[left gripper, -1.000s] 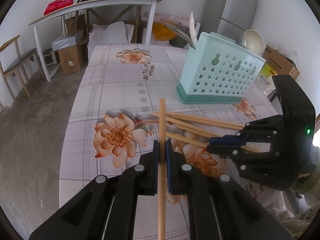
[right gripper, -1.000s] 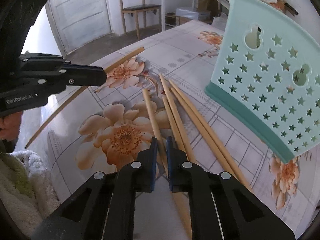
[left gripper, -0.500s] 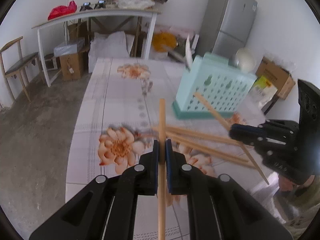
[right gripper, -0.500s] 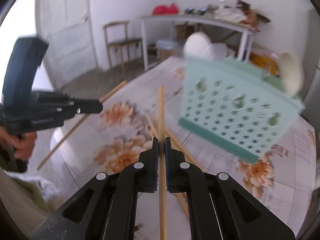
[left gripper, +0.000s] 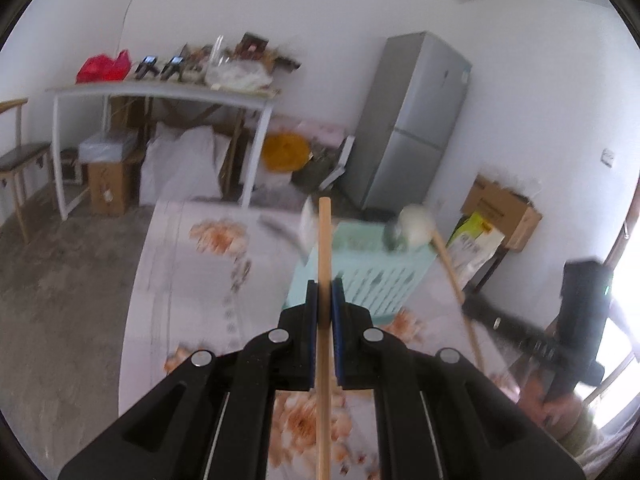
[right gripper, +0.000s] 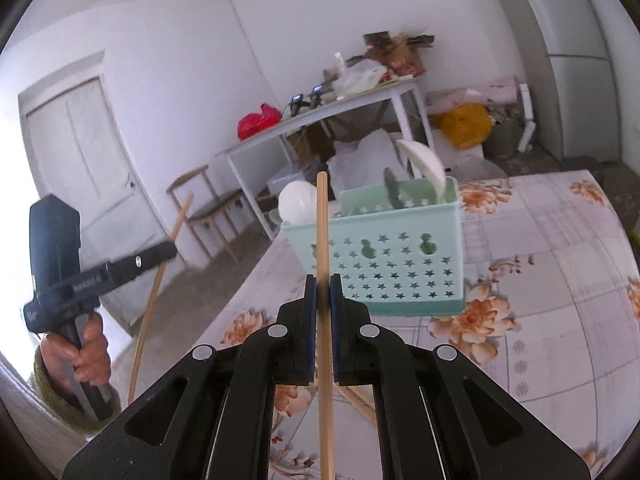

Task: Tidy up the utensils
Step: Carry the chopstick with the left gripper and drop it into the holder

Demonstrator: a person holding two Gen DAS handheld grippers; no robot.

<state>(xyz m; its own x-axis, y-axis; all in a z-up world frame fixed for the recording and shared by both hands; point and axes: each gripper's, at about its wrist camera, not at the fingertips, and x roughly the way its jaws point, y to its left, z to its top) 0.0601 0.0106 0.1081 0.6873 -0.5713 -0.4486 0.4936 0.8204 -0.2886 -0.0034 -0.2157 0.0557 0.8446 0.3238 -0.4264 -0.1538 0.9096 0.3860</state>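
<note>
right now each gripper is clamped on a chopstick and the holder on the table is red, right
Not quite: the holder is pale green with star-shaped holes, not red, as the right wrist view shows. The rest holds: the left gripper and the right gripper are each clamped on a chopstick.

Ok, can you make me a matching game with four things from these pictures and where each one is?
Things:
1. left chopstick
2. white spoons
3. red bag
4. utensil basket

Places:
A. on the white side table
B. standing on the flowered tablecloth
C. pinched between the left gripper's fingers
D. sticking up out of the basket

Pairs: 1-C, 2-D, 3-A, 4-B
</note>
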